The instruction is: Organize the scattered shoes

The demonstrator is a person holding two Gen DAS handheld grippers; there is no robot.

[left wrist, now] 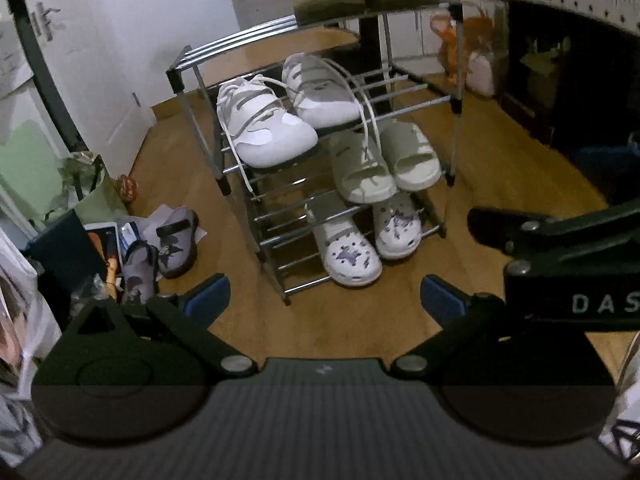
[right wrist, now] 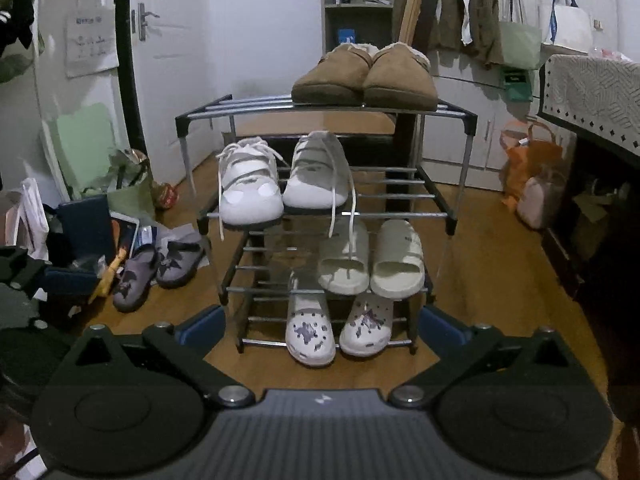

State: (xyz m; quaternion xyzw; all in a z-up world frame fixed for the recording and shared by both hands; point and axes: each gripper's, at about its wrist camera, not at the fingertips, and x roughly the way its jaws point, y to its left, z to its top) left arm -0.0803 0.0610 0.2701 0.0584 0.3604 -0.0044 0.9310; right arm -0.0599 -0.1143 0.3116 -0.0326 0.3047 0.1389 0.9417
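A: Where are the shoes?

B: A metal shoe rack (right wrist: 326,216) stands on a wooden floor (right wrist: 488,280). Brown fleece-lined slippers (right wrist: 364,80) sit on its top shelf. White sneakers (right wrist: 280,184) sit on the second shelf, laces dangling over the edge. Pale slides (right wrist: 372,260) sit on the third. White clogs with purple charms (right wrist: 340,326) are lowest. A pair of grey shoes (right wrist: 160,272) lies on the floor left of the rack, beside bags and papers (right wrist: 100,216).

A: And the grippers?

B: The left gripper (left wrist: 325,300) is spread wide and empty. The right gripper (right wrist: 322,326) is also wide apart, holding nothing. Both point at the rack from a distance.
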